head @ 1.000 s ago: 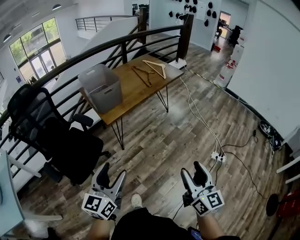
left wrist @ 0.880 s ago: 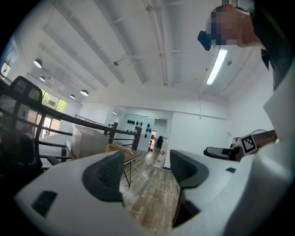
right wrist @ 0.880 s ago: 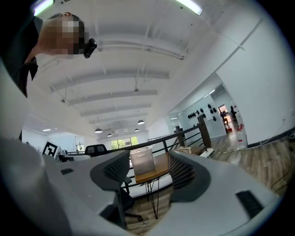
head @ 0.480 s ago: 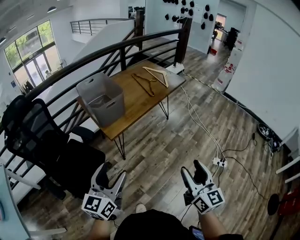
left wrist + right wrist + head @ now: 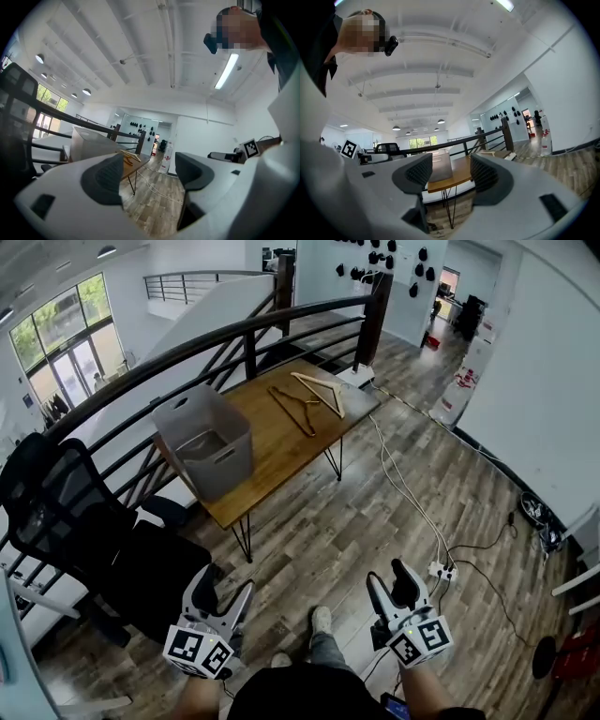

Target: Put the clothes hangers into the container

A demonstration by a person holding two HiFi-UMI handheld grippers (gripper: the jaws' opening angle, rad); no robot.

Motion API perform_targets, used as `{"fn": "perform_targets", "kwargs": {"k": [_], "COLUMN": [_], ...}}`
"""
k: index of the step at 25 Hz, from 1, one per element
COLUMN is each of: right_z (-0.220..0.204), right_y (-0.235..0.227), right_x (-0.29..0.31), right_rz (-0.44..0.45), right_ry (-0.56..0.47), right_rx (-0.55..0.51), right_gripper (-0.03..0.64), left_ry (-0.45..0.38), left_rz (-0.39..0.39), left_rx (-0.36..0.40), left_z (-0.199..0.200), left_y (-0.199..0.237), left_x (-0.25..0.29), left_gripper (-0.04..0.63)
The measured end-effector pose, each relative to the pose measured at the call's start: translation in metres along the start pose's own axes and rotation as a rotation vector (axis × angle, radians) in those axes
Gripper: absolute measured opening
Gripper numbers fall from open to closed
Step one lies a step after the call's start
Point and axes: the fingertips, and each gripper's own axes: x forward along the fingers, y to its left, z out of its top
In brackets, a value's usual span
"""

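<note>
Hangers, two of them, lie flat at the far end of a wooden table (image 5: 272, 451): a darker wooden hanger (image 5: 291, 411) and, just beside it toward the table's end, a paler wooden hanger (image 5: 333, 397). Neither is in the container (image 5: 206, 442), a grey translucent plastic bin that stands upright and open-topped on the same table, at its nearer, left end and well apart from the hangers. In the head view nothing can be seen inside the bin.

Both grippers are held low and level at the bottom of the head view, far short of the table, over wood-plank floor (image 5: 309, 521). The left gripper (image 5: 228, 582) has its jaws spread wide; they have just been opening, and only floor and the distant table show between them, so it holds nothing. The right gripper (image 5: 388, 575) also has its jaws well apart and empty, and its own view frames the container and the table edge in the gap.

A black office chair (image 5: 84, 531) stands to the left of the left gripper, against a dark curved railing (image 5: 187, 343) that runs behind the table. A white cable (image 5: 398, 484) trails across the floor from the table's end to a power strip (image 5: 439, 570) near the right gripper. One shoe (image 5: 322, 618) of the person shows between the two grippers.
</note>
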Motion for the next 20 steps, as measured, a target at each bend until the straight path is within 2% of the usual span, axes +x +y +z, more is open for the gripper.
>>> {"fn": "perform_targets", "kwargs": {"k": [9,20], "right_z": [0.012,0.015], "right_y": [-0.051,-0.135], "right_x": [0.083,0.137], "right_rz": [0.104,0.098], "right_ry": [0.025,0.016], "right_rx": [-0.038,0.028], "right_gripper": [0.229,0.232], "left_ry": [-0.026,-0.007], "left_rz": [0.048,0.083], "left_rx": [0.017,0.022], "left_z": [0.011,0.007], "left_y": [0.006,0.003], "left_x": [0.073,0.159], "left_gripper": [0.334,0.344]}}
